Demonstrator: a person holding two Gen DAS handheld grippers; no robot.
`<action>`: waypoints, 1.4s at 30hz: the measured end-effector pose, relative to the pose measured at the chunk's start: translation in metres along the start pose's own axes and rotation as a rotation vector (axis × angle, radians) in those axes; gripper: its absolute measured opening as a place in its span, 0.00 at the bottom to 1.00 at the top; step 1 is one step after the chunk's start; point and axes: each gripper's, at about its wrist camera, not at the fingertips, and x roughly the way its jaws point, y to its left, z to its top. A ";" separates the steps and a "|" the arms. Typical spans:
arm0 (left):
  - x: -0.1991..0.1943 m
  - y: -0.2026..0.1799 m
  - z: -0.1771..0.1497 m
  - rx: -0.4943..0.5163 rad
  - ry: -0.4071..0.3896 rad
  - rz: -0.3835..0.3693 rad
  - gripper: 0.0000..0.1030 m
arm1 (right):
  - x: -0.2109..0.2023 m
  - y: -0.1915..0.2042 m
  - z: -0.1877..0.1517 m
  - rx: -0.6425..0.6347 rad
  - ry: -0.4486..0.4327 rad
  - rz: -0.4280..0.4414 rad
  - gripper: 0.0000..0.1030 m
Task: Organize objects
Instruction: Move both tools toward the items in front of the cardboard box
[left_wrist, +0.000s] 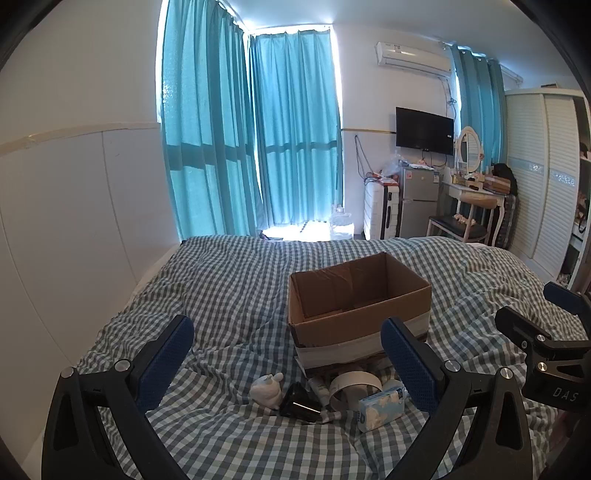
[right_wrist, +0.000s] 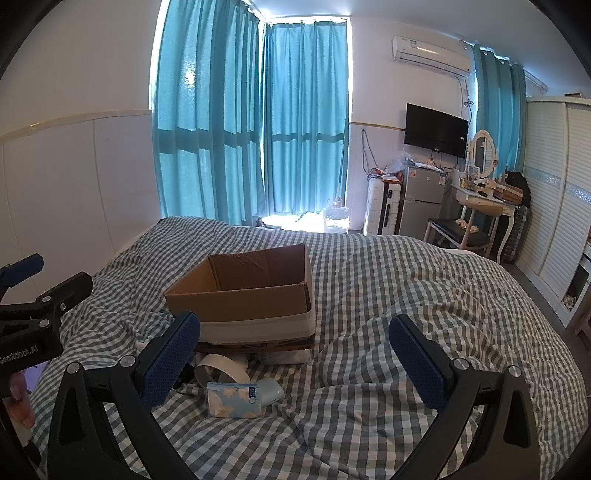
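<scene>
Cardboard box (left_wrist: 360, 314): stands upright and open-topped on the bed (left_wrist: 229, 280), its long axis running left to right across the left wrist view; in the right wrist view it shows one corner toward the camera (a band of pale tape wraps its lower part).
Tissue pack (left_wrist: 380, 406): lies flat just in front of the box, long axis slanting from near left up to far right in the left wrist view.
Tape roll (left_wrist: 352, 384): a white loop lying between the tissue pack and the box, close against the box's foot.
Black item (left_wrist: 299, 402): tipped on its side left of the tape roll; I cannot tell what it is.
White figure (left_wrist: 266, 388): soft-looking, just left of the black item, touching it.
White tube (left_wrist: 320, 389): lies between the black item and the tape roll, pointing toward the box.
Left gripper (left_wrist: 286, 363): fingers spread wide, holding nothing, above the cluster.
Right gripper (right_wrist: 295, 363): fingers spread wide, empty, over the blanket right of the cluster.
In the way: the small things crowd the near side of the box.
</scene>
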 end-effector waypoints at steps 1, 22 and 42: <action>0.000 0.000 0.000 0.000 0.000 0.000 1.00 | -0.001 0.000 0.001 0.000 0.000 0.000 1.00; -0.001 0.004 -0.004 -0.004 0.013 0.003 1.00 | -0.002 0.003 0.002 -0.009 0.006 0.002 1.00; 0.020 0.011 -0.009 -0.018 0.095 -0.002 1.00 | 0.012 0.017 -0.001 -0.054 0.051 0.006 1.00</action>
